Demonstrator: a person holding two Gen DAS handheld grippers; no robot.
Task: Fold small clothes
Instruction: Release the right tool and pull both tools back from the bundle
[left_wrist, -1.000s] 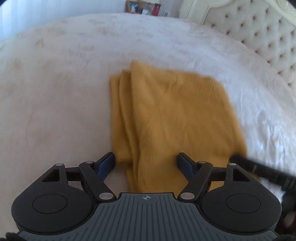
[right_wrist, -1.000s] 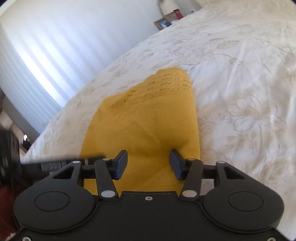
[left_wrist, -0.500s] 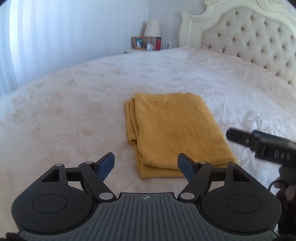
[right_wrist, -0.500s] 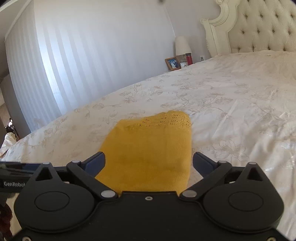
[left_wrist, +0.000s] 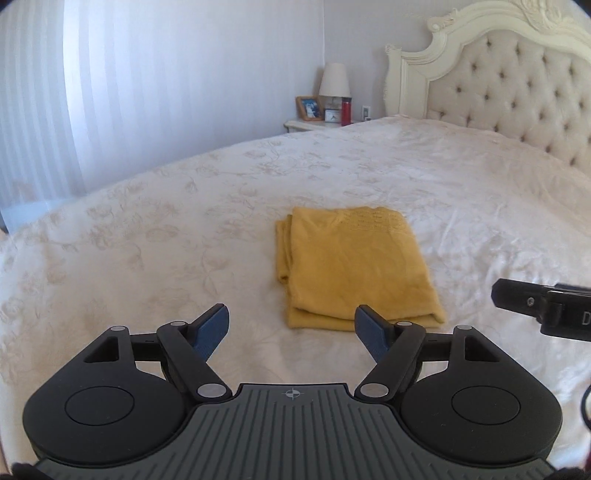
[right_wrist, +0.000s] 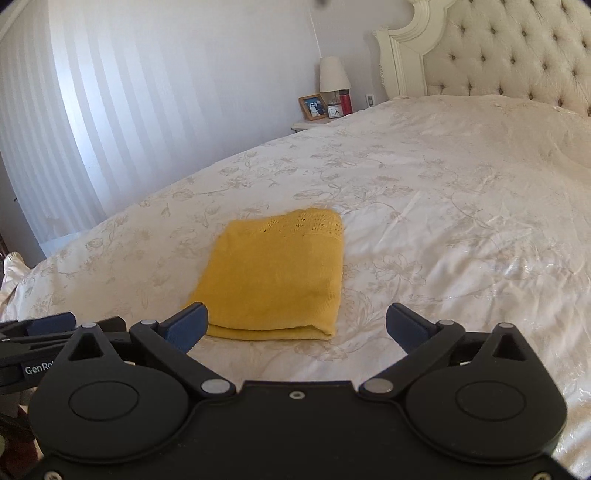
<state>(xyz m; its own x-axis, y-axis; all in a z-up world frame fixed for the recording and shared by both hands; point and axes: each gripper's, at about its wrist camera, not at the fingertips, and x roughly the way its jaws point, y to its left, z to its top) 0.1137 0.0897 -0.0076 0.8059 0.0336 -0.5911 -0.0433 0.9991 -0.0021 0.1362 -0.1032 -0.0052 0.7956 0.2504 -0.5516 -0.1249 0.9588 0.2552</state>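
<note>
Cream floral bedspread (left_wrist: 184, 229) under folded yellow garment (left_wrist: 351, 266), seemingly knit; left claw (left_wrist: 291, 328) and right claw (right_wrist: 295, 323) both released, empty.

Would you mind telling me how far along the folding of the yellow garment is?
Done: the yellow garment lies folded in a flat rectangle on the bed. In hand: nothing; left gripper and right gripper are open, clear of it. Nothing visibly remains.
</note>
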